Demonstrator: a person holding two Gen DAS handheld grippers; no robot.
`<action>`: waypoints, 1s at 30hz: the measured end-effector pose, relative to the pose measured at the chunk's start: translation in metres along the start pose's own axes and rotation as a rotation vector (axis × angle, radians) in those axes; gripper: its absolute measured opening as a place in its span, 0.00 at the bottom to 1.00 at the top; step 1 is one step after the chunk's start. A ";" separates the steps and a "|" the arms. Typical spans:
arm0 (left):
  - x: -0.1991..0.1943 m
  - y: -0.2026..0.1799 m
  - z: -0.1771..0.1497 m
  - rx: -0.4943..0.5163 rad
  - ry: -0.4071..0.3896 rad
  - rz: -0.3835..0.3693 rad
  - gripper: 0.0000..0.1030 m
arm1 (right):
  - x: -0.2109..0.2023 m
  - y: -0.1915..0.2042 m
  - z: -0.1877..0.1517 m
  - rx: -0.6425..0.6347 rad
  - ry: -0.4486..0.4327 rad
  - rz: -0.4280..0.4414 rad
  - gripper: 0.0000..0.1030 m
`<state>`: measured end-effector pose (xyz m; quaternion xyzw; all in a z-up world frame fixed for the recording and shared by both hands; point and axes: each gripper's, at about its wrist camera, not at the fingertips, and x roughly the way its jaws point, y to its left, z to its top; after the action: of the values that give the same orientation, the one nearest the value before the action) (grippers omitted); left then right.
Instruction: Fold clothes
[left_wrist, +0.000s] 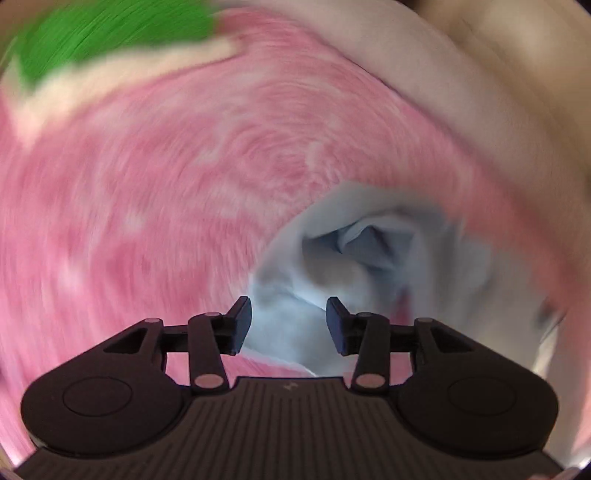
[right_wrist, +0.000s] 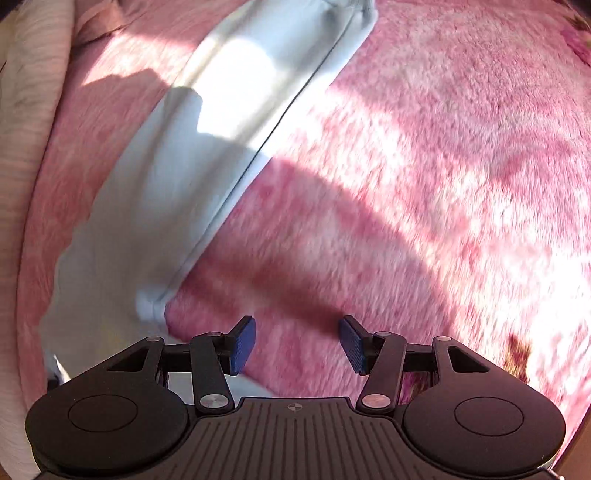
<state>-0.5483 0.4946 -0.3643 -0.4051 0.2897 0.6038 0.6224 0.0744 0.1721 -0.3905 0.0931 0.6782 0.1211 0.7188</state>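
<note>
My left gripper (left_wrist: 289, 325) hangs over the pink fleece blanket (left_wrist: 147, 206), pointing steeply down, and its jaws stand apart with nothing pinched between them. Right under the gap is the light blue garment (left_wrist: 354, 258), bunched into soft folds with a hollow in the middle; it looks to lie below the pads rather than pressed by either one. This view is smeared with blur, so the fine detail of the cloth escapes me. A bright green patch (left_wrist: 110, 29) shows at the blanket's far left corner in this view, with a pale cream band just below it; what either is I cannot tell. A cream cloth (left_wrist: 443, 92) lies along the blanket's far right edge.

Over to my right gripper (right_wrist: 297, 343): jaws apart as well, blue pads facing each other, only pink pile showing in the gap. The light blue garment (right_wrist: 207, 147) here runs as a long, flat, folded strip from the far edge of the blanket (right_wrist: 443, 166) down toward me, with a dark seam line along its right side. Its near corner sits just left of my left finger, not touching it. Sunlight falls in bright patches across the strip and the fleece, with dark bands of shadow between. A ribbed cream fabric (right_wrist: 29, 110) lines the left edge of the blanket.
</note>
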 end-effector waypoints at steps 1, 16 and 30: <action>0.008 -0.003 0.004 0.051 -0.001 -0.001 0.38 | -0.001 0.002 -0.005 -0.006 -0.001 -0.005 0.53; -0.011 0.079 0.183 0.233 -0.096 0.180 0.26 | -0.013 0.000 -0.044 0.073 -0.020 -0.053 0.53; 0.043 0.160 0.092 -0.423 0.030 -0.033 0.34 | -0.005 0.018 -0.061 -0.038 -0.016 -0.106 0.53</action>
<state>-0.7130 0.5863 -0.3795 -0.5403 0.1590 0.6350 0.5287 0.0124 0.1860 -0.3842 0.0441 0.6741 0.0948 0.7312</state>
